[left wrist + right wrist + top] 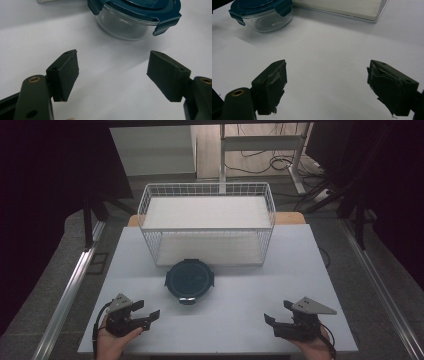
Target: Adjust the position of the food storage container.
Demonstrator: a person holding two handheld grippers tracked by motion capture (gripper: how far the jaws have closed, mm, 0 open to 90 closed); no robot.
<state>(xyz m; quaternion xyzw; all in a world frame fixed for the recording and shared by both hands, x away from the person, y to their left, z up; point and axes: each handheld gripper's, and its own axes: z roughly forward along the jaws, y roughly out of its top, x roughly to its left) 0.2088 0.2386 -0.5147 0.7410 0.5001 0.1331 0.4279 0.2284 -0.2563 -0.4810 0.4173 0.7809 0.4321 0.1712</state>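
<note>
No handling was yet begun: the left claw (150,312) and right claw (276,314) were held wide and empty, well apart from the lidded glass container (189,279) left untouched on the counter (240,305).

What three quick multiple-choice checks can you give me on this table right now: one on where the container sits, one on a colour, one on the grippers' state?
1. Where does the round clear glass container with the dark teal clip-on lid stand?
A. Inside the white wire basket
B. On the white table, just in front of the basket
C. Between the left gripper's pads

2. What colour is the container's lid?
A. Red
B. Yellow
C. Dark teal

3. How are the two grippers?
A. Both open and empty
B. Both shut on the lid
C. Left shut on the basket

Answers:
1 B: the high view shows it on the white table, before the white wire basket.
2 C: its rim and clips show teal.
3 A: the left gripper and right gripper have spread pads over bare table.
</note>
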